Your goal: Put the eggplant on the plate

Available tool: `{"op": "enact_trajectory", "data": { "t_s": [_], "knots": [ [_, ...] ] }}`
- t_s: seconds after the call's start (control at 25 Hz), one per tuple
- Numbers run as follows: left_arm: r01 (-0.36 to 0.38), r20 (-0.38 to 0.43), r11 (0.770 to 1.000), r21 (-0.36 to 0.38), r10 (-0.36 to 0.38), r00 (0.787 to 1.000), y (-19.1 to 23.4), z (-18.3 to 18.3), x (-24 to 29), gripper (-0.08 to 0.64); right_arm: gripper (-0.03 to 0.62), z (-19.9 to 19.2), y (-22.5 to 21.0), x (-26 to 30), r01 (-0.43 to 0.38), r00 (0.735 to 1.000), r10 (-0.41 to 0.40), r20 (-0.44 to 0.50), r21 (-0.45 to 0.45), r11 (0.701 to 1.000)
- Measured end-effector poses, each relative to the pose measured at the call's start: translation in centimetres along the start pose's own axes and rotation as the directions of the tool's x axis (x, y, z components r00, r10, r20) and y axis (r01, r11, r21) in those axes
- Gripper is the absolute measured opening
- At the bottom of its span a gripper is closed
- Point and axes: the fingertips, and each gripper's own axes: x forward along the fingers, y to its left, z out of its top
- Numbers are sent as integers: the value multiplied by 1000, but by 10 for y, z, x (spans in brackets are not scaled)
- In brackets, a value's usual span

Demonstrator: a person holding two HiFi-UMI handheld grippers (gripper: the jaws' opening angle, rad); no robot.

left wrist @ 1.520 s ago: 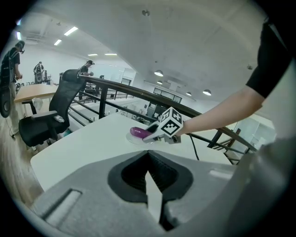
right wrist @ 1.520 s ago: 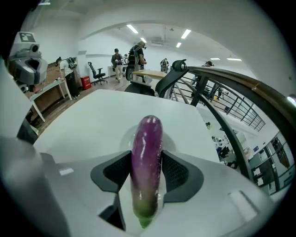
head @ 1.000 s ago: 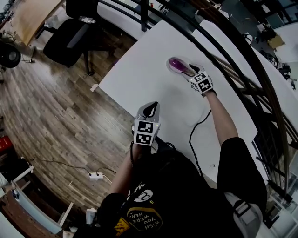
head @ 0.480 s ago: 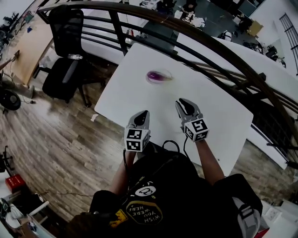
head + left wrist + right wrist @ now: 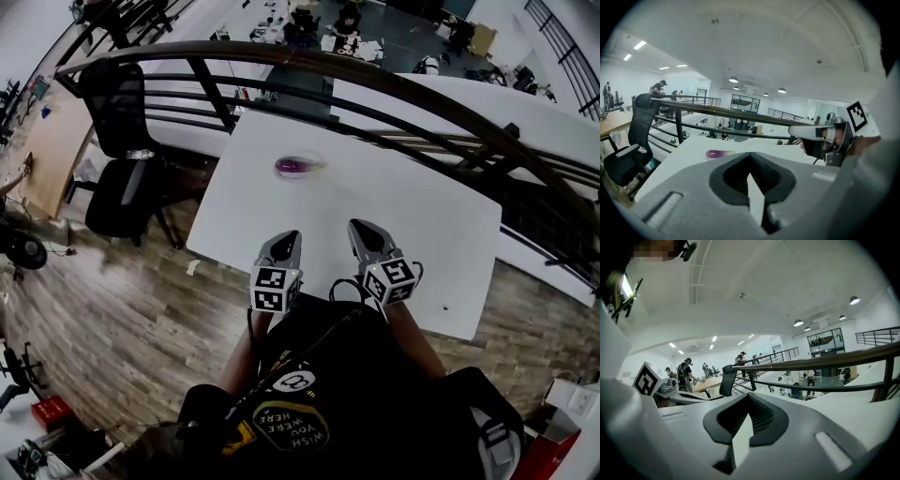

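White table with eggplant, dark railing, wooden floor

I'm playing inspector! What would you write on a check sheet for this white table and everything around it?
Surface: white table, flat.
Job's things: eggplant lies on the plate, at the far side.
Clutter: one tiny dark speck; cannot tell what it is.
Grippers: left gripper shut, empty; right gripper shut, its jaws have just been closing, nothing between them.
Cables: black cable at the near edge.
Surroundings: black chair, railing, wooden floor.
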Motion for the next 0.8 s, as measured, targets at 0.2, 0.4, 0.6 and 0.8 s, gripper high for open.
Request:
{"op": "enact_trajectory", "data": {
  "t_s": [0.2, 0.4, 0.6, 0.8],
  "knots": [
    [-8, 14, 999, 45, 7, 1000, -24, 2, 6, 5, 3, -2, -16, -9, -8, 1000, 8, -4, -14, 1000],
    [3, -3, 999, 35, -3, 1000, -36, 4, -4, 5, 3, 1, -8, -22, -26, 1000, 26, -11, -14, 1000],
    [-12, -3, 1000, 20, 12, 1000, -30, 1, -6, 5, 3, 1, 1, -14, -55, 998, 55, -14, -33, 998],
    [-20, -2, 1000, 23, 20, 1000, -32, 4, -1, 5, 3, 0, -3, -14, -65, 998, 65, -27, -32, 997]
  ]
}}
